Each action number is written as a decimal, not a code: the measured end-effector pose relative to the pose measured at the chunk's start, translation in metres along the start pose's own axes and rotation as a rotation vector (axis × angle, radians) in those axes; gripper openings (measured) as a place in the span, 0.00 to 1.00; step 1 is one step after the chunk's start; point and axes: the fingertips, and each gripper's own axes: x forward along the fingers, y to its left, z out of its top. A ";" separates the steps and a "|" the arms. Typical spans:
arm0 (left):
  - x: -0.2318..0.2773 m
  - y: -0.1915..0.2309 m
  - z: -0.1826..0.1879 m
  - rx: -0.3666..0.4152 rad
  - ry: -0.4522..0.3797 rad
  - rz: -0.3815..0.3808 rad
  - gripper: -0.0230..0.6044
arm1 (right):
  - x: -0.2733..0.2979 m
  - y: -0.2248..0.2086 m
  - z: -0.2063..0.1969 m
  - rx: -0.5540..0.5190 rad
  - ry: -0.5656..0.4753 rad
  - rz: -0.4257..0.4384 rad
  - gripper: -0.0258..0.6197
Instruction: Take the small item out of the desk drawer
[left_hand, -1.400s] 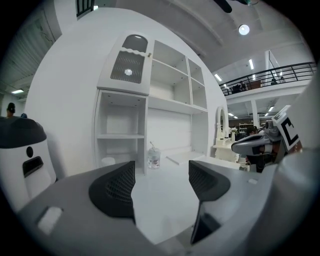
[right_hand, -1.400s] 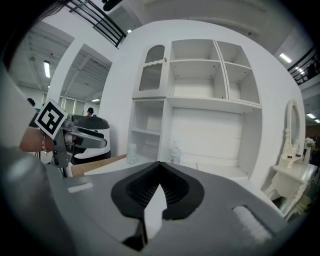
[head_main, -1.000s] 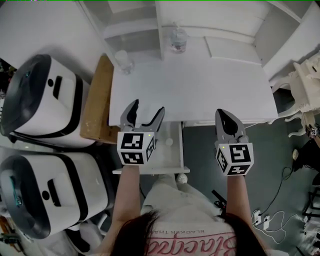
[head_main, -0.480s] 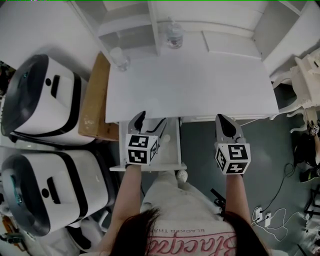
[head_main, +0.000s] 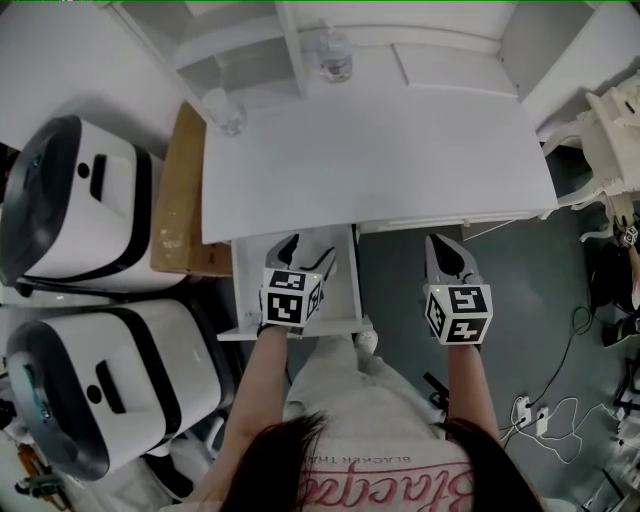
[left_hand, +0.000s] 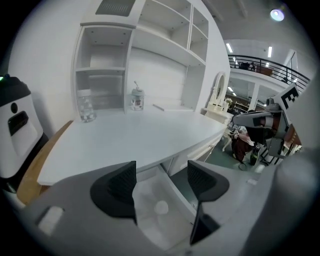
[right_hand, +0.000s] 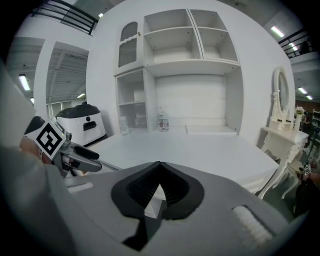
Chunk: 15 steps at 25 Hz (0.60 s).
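The white desk (head_main: 400, 150) has its drawer (head_main: 347, 300) pulled out at the front left. On the drawer floor lies a small white round item (left_hand: 161, 207). My left gripper (head_main: 307, 250) (left_hand: 161, 177) reaches down into the drawer and hangs just above the item. Its jaws have just been closing a little but still stand wide, and the item shows through the gap untouched. My right gripper (head_main: 447, 252) (right_hand: 159, 164) hangs right of the drawer in front of the desk edge, with its jaws shut on nothing.
Two large white machines (head_main: 75, 195) stand at the left beside a wooden board (head_main: 175, 200). A bottle (head_main: 335, 55) and a glass (head_main: 225, 110) sit at the desk's back, under shelves. A white chair (head_main: 615, 120) and floor cables (head_main: 540, 415) lie at the right.
Both grippers have sunk. The left one has gone from over the desk's front edge down into the open drawer, and its jaws have narrowed slightly. The right one stays shut.
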 end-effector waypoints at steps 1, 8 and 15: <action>0.003 -0.001 -0.005 -0.004 0.016 -0.007 0.58 | 0.001 0.001 -0.005 0.003 0.010 0.000 0.04; 0.019 -0.006 -0.040 -0.026 0.115 -0.036 0.58 | 0.009 0.004 -0.041 0.037 0.099 -0.009 0.04; 0.034 -0.011 -0.074 -0.045 0.220 -0.058 0.56 | 0.019 0.007 -0.077 0.075 0.199 -0.004 0.04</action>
